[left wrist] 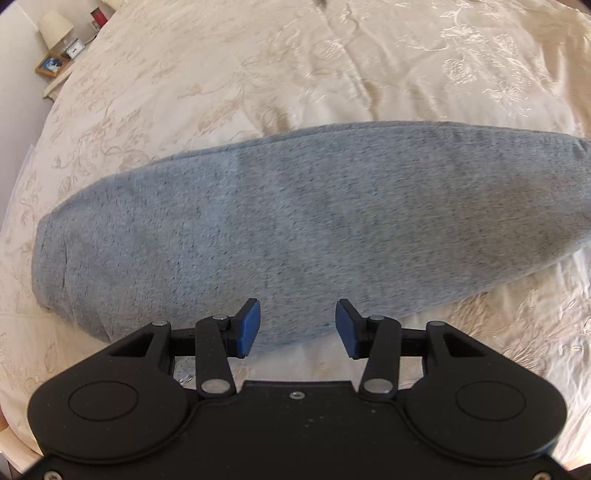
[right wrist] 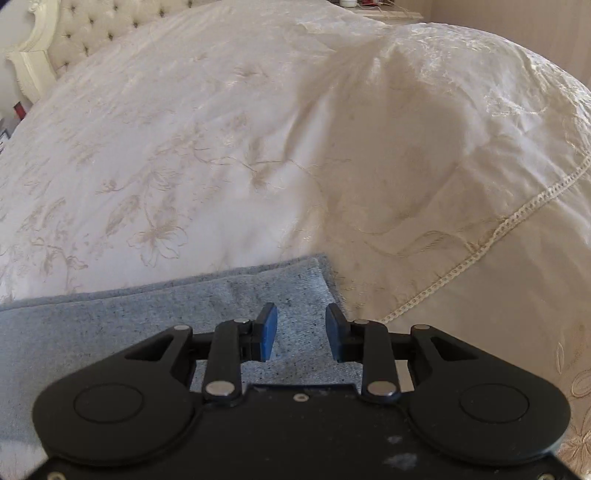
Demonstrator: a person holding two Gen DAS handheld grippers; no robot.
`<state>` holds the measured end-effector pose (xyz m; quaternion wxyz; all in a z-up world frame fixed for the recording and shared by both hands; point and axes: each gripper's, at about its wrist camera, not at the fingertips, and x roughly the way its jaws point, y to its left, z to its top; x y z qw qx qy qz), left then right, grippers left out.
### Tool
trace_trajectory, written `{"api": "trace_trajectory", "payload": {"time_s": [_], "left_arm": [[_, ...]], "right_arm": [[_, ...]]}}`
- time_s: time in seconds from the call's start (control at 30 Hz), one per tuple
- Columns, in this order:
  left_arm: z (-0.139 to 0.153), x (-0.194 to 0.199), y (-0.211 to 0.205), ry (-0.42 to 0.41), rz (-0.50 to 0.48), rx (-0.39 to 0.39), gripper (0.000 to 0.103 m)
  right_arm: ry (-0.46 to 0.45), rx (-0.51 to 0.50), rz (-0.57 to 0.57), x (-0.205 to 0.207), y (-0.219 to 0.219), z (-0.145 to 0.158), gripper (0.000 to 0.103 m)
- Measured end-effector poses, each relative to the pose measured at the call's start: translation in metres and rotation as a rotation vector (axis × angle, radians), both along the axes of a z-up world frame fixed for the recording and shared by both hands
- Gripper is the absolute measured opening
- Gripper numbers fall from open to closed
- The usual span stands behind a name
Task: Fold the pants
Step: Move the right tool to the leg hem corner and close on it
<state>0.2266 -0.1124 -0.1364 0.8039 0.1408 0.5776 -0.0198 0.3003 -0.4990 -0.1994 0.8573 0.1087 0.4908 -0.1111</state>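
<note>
Each device, the left gripper [left wrist: 297, 326] and the right gripper [right wrist: 301, 332], has a matte black body with two round embossed discs, silver pivot pins, small screws and blue rectangular finger pads [left wrist: 248, 326].

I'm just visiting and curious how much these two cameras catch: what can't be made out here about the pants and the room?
- Pants: left wrist view cuts off their right end at the frame edge; the weave is blurred.
- Pants, right wrist view: the near part is hidden behind the right gripper.
- Left gripper: its body hides the bedspread below.
- Framed picture by the lamp: too small to read.
</note>
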Motion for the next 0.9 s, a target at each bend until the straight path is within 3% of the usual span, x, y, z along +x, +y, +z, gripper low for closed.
{"api": "trace_trajectory", "payload": {"time_s": [0.1,0.3,0.43,0.67,0.9], "left_arm": [[0.003,0.002,-0.01,-0.004,0.01,0.001,0.054],[-0.002,0.003,-0.019,0.01,0.04,0.012,0.054],[-0.005,0.0,-0.023,0.023,0.031,0.016,0.054],[-0.009,-0.002,-0.033,0.033,-0.008,0.021,0.054],[-0.009,-0.006,-0.043,0.035,-0.036,0.022,0.054]], "right_arm": [[0.031,0.017,0.032,0.018,-0.002,-0.012,0.031],[0.121,-0.022,-0.018,0.085,-0.025,-0.061,0.031],[0.089,0.036,-0.061,0.095,-0.041,-0.053,0.03],[-0.028,0.181,-0.158,0.016,-0.066,-0.003,0.036],[0.012,0.278,-0.261,-0.061,-0.056,-0.009,0.038]]}}
